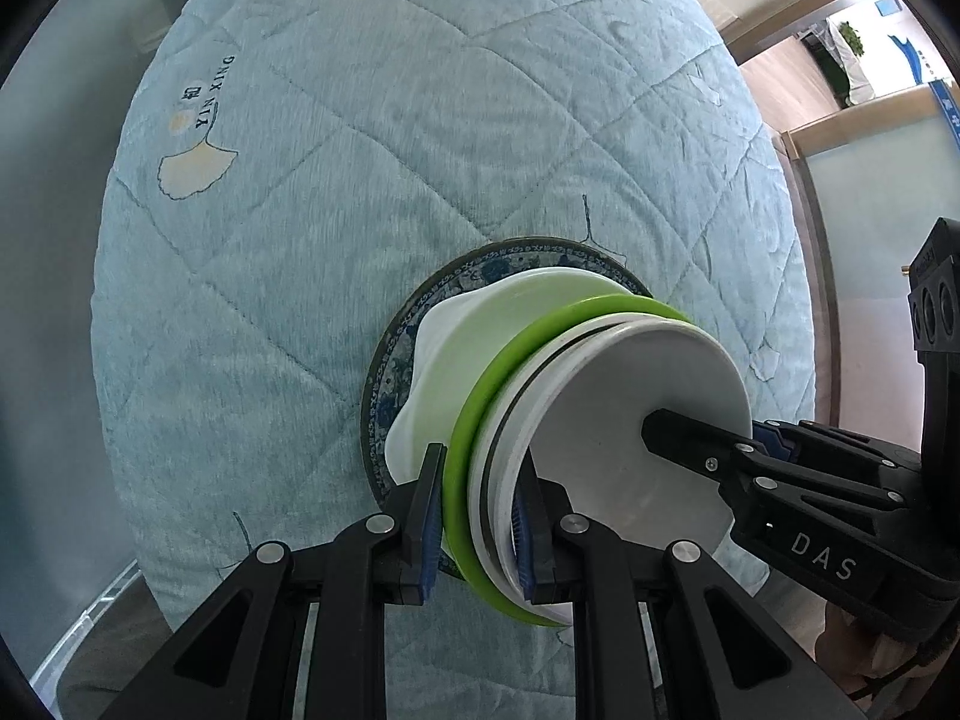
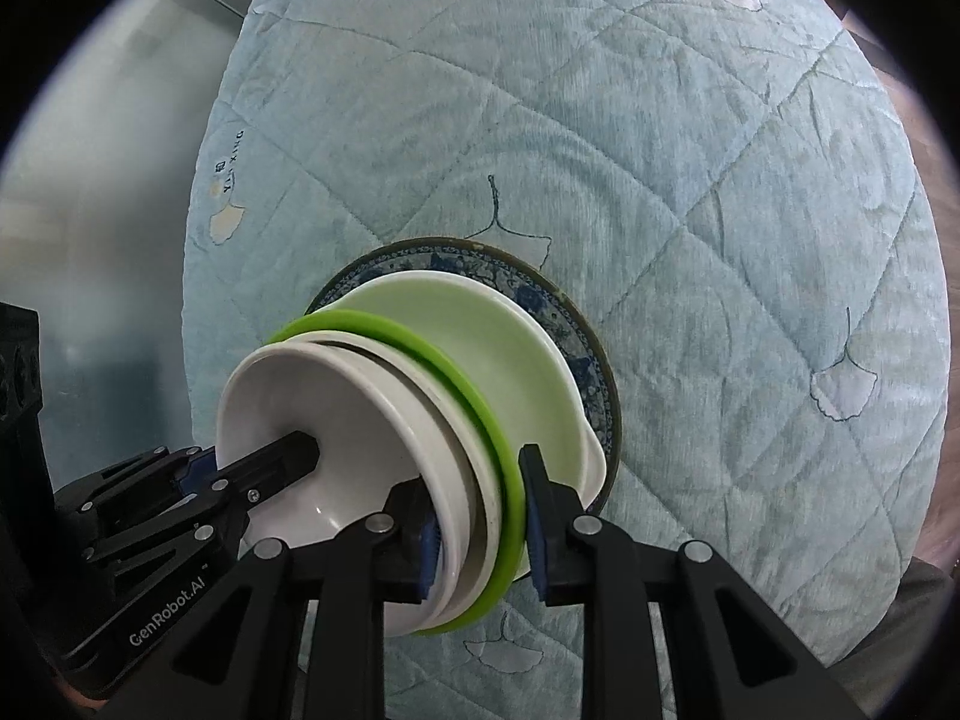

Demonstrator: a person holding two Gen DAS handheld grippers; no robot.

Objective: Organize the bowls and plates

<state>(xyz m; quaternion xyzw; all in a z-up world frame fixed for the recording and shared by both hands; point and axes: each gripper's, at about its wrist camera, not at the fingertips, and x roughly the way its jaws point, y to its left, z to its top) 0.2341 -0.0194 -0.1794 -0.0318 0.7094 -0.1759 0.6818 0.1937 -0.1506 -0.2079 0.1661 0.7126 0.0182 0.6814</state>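
Note:
A stack of nested bowls sits on a blue-patterned plate [image 1: 456, 288] on the quilted table. The lowest is a pale green bowl [image 1: 474, 372] with a bright green rim; white bowls [image 1: 630, 420] nest inside it. My left gripper [image 1: 477, 516] is shut on the stacked rims from one side. My right gripper [image 2: 480, 516] is shut on the same rims from the opposite side. Each gripper shows in the other's view: the right one [image 1: 780, 480] and the left one [image 2: 180, 498]. The plate [image 2: 576, 360] and green bowl [image 2: 510, 372] also show in the right wrist view.
A light blue quilted cloth [image 1: 390, 150] with leaf prints and "YIN XING" lettering covers the round table. Grey floor lies to the left, and a wooden floor and a glass partition [image 1: 870, 180] lie to the right.

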